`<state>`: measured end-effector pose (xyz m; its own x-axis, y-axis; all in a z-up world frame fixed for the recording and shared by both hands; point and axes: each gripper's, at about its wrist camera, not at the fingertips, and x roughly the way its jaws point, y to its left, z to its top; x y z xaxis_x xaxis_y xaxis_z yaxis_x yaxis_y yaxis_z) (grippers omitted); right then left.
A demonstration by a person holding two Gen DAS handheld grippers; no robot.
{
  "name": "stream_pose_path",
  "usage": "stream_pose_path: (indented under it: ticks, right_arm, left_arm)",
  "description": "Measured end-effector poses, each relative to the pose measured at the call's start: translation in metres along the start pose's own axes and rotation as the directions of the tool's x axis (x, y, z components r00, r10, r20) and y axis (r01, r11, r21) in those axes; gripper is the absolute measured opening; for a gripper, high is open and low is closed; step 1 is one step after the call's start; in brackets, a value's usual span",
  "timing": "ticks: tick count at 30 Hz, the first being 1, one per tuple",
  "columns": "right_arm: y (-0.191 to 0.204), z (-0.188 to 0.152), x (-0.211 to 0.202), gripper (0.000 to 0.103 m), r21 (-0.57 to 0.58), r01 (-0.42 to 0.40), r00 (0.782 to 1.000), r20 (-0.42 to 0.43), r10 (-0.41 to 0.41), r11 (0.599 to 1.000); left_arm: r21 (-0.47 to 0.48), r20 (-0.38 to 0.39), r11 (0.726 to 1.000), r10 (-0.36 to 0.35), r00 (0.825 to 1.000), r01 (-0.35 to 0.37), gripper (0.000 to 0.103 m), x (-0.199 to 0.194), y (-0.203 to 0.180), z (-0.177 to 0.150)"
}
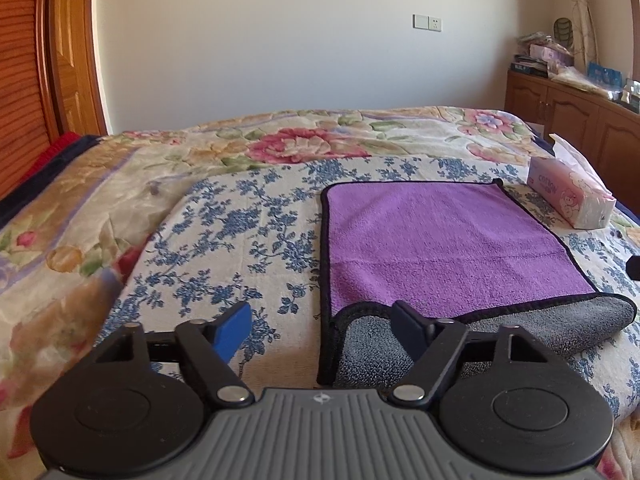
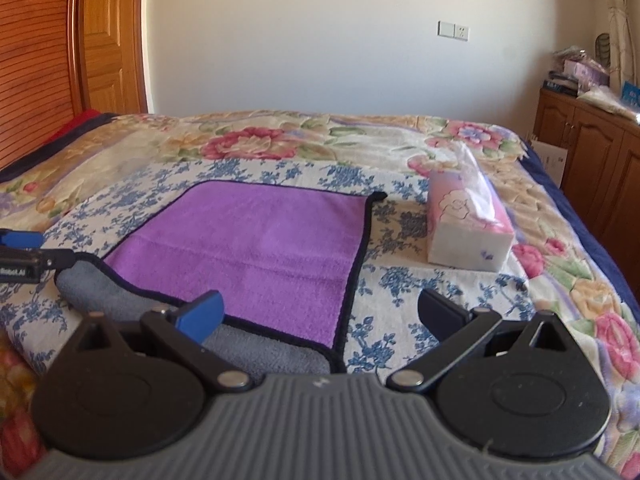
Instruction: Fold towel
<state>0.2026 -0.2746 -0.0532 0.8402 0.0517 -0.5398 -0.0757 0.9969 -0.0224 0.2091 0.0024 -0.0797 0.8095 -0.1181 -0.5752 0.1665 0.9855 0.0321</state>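
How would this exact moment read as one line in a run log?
purple towel: near edge curled, grey underside up | left gripper: open at near-left corner | right gripper: open at near-right corner

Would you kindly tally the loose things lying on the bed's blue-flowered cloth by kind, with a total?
Purple towel with a grey underside: 1
Pink tissue pack: 1
Total: 2

Both lie on the blue-flowered cloth; the towel's near edge is turned up, grey side showing.
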Motion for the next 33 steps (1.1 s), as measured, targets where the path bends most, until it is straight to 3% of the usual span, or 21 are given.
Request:
stream_pose_path:
  ticks: [8,9,10,23,33]
  right_arm:
    - [-0.002,-0.004,0.012,0.102,0.014,-0.040,0.997,-0.067,0.041,0.999]
    - [-0.002,-0.005,0.014,0.098,0.017,-0.046,0.996,-0.076,0.047,0.999]
    - [-0.002,-0.005,0.015,0.094,0.018,-0.052,0.995,-0.087,0.054,0.998]
    - [-0.008,-0.010,0.024,0.093,0.068,-0.079,0.983,-0.159,0.089,0.995]
    - [-0.017,-0.014,0.031,0.085,0.152,-0.106,0.964,-0.226,0.139,0.983]
  left_arm:
    - [-0.022,-0.060,0.999,-0.045,0.997,0.043,0.067,0.013,0.002,0.001]
    - [-0.026,-0.064,0.998,-0.053,0.997,0.052,0.066,0.014,0.002,0.002]
    - [-0.028,-0.067,0.998,-0.061,0.996,0.059,0.063,0.014,0.002,0.002]
    - [-0.016,-0.097,0.995,-0.097,0.991,0.096,0.030,0.016,-0.003,-0.002]
    - [-0.031,-0.094,0.995,-0.099,0.991,0.096,0.025,0.016,-0.001,-0.001]
